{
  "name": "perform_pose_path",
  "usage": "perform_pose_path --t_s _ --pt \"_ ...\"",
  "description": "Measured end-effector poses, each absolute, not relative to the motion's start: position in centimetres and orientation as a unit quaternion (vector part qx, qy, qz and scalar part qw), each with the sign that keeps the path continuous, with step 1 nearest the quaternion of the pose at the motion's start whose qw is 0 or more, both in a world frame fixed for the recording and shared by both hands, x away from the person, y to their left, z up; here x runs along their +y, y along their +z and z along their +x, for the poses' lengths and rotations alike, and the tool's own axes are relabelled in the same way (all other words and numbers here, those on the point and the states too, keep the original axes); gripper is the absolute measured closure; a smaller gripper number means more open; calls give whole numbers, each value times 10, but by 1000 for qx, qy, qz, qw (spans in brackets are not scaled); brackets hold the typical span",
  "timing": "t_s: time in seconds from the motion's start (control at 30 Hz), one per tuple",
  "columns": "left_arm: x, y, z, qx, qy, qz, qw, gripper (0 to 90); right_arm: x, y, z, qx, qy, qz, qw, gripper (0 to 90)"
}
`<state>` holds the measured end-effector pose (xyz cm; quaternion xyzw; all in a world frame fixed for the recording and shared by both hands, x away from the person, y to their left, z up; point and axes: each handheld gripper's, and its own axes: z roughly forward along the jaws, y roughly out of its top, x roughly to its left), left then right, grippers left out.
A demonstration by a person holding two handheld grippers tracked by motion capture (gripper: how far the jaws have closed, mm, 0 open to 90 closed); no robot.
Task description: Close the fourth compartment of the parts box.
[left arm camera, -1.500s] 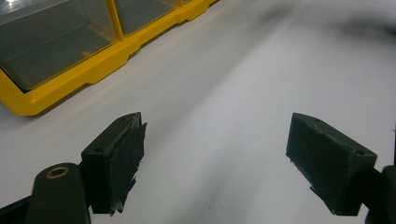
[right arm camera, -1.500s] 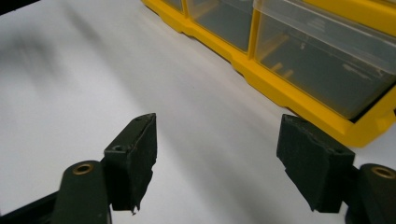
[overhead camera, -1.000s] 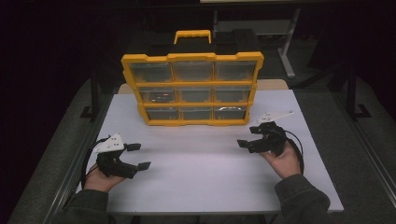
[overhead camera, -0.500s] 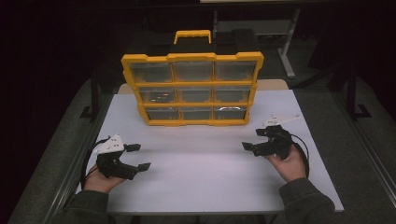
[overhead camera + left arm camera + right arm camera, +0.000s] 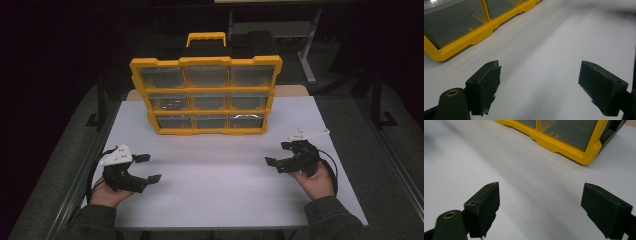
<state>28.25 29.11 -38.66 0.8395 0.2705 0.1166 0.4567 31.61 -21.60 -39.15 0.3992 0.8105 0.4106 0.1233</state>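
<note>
A yellow organiser case (image 5: 206, 95) with clear-fronted compartments and a yellow handle stands upright at the back of the white table (image 5: 220, 185). My left gripper (image 5: 147, 167) rests low at the table's front left, open, nothing between its jaws. My right gripper (image 5: 279, 153) sits at the front right, open and empty too. In the left gripper view the case's lower edge (image 5: 461, 41) lies ahead at upper left, well beyond the fingertips (image 5: 489, 82). In the right gripper view the case's lower right corner (image 5: 584, 152) is ahead at upper right, apart from the gripper (image 5: 540, 207).
Bare white tabletop stretches between the two grippers and in front of the case. Dark floor and metal table legs (image 5: 310, 45) surround the table. A cable (image 5: 95, 175) trails from the left gripper near the table's left edge.
The right gripper has drifted a little toward the right and nearer the front edge. The left gripper and the case have stayed in place.
</note>
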Motion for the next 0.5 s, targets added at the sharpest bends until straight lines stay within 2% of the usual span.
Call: perform_pose_path --t_s 0.5 --pt "291 -389 278 272 114 840 455 171 -233 -398 304 803 409 415 125 141"
